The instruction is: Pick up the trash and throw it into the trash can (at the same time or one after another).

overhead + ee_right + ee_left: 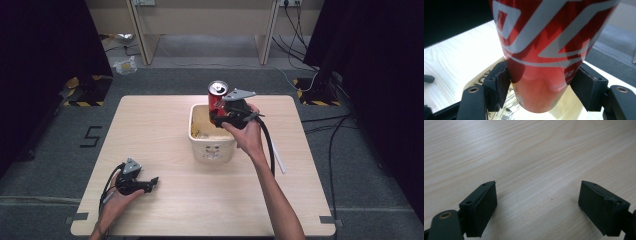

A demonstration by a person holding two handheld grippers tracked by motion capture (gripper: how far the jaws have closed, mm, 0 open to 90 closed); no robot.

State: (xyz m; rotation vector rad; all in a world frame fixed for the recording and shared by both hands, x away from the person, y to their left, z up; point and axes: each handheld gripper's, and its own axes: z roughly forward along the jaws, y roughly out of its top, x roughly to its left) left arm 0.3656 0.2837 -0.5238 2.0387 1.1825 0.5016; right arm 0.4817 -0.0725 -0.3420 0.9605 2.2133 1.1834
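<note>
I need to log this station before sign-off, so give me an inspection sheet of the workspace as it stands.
Surface: light wooden table, no spills seen.
Job's things: red can held upright over the cream tub; the tub's contents are unclear.
Clutter: white stick lying by the right forearm.
Grippers: right gripper shut on the can; left gripper open, low over bare wood.
Cables: one black cable trails from the right gripper; more run across the floor at right.
Surroundings: grey carpet, desk legs, crumpled bag on the floor.
</note>
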